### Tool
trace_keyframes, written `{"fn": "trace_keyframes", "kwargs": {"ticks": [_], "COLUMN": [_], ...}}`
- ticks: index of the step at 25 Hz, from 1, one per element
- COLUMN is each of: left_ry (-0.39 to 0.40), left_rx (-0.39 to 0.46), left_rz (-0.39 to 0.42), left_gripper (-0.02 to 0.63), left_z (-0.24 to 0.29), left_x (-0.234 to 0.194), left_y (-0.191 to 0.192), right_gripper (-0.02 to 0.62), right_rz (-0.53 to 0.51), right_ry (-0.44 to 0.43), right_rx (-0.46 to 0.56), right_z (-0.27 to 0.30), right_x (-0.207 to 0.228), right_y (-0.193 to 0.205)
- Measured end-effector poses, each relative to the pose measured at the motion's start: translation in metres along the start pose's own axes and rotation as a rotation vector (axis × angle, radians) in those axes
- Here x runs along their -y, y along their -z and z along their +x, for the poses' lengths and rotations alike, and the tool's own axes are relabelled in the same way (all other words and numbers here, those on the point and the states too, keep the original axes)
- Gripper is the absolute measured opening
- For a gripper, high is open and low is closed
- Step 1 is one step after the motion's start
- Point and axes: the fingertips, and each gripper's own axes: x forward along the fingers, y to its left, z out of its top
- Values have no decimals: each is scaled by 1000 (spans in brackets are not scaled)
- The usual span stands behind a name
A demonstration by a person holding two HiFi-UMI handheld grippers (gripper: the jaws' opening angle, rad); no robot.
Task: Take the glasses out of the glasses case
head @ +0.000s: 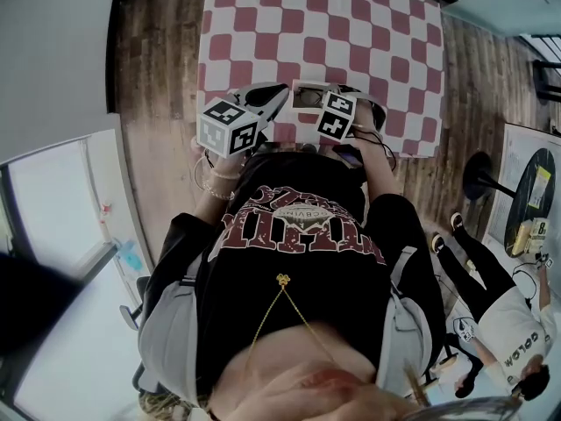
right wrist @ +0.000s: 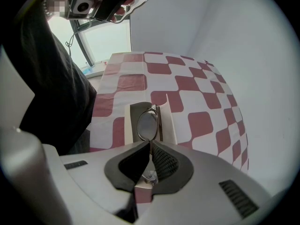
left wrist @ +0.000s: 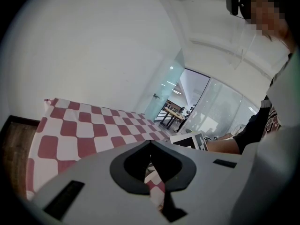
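Both grippers are working at the open glasses case [right wrist: 168,125], which is lying on the red-and-white checked cloth [right wrist: 197,93]. The right gripper [right wrist: 150,143] is reaching in over one end of the case and pinching the glasses [right wrist: 147,124], which are standing on edge over the case's dark lining, one lens facing sideways. The left gripper [left wrist: 150,142] is sitting just beside the case on the person's left (its jaws are pressing together at the tips), with only cloth showing behind them.
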Motion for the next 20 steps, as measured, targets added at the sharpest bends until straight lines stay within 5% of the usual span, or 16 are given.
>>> {"fn": "trace_keyframes", "kwargs": {"ticks": [20], "left_ry": [29], "left_rx": [-35], "left_rz": [13], "left_gripper": [8], "left_z": [8], "left_x": [9], "left_y": [3], "right_gripper": [32], "right_rz": [31], "right_ry": [32], "right_rx": [71], "right_z": [-28], "right_x": [5], "right_y": [-1]}}
